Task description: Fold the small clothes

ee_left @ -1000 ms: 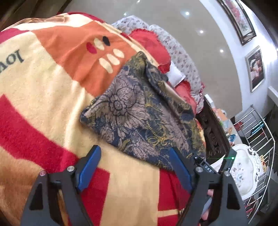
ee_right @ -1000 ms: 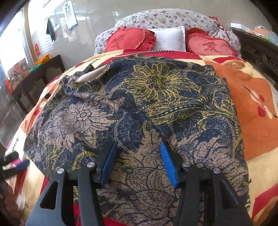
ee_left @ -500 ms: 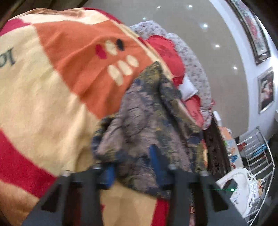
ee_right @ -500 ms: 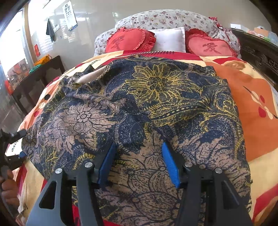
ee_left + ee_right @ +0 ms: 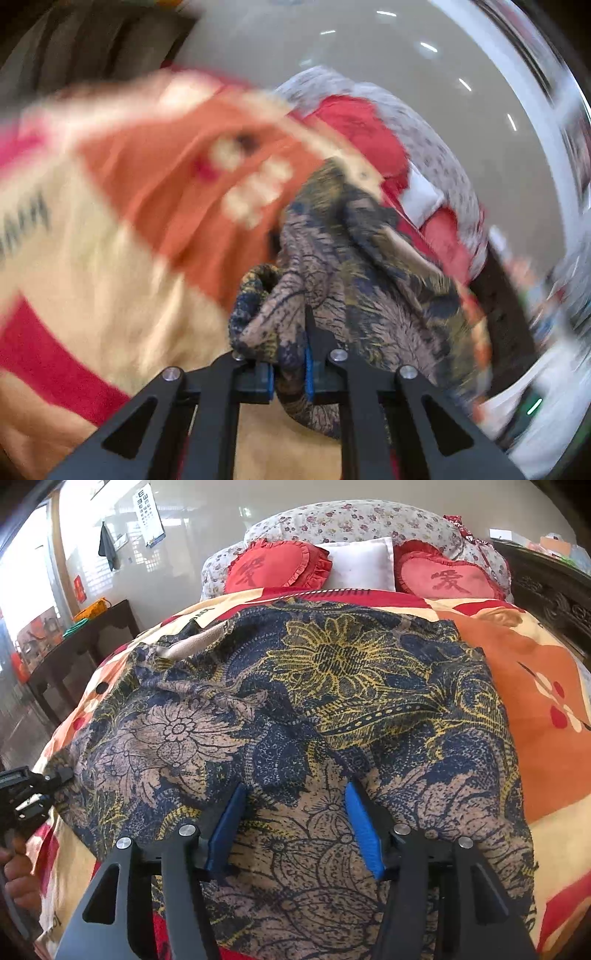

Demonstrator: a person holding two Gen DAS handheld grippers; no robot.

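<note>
A dark blue garment with tan and yellow flowers (image 5: 332,701) lies spread on a bed blanket (image 5: 546,738). My left gripper (image 5: 290,354) has its jaws closing on a bunched corner of the garment (image 5: 369,295), with the cloth pinched between the blue pads and lifted off the blanket (image 5: 110,258). That view is blurred by motion. The left gripper (image 5: 55,777) also shows at the garment's left edge in the right wrist view, with a hand (image 5: 14,871) below it. My right gripper (image 5: 294,786) stands open over the garment's near edge, its fingers resting on flat cloth.
Two red heart pillows (image 5: 277,566) and a white pillow (image 5: 360,563) lie at the head of the bed. A dark side table (image 5: 85,635) stands to the left. A carved dark wooden frame (image 5: 546,594) runs along the right side.
My left gripper went from open before the garment's corner to closed on it and rose, pulling the corner up and bunching it. The right gripper stayed where it was.
</note>
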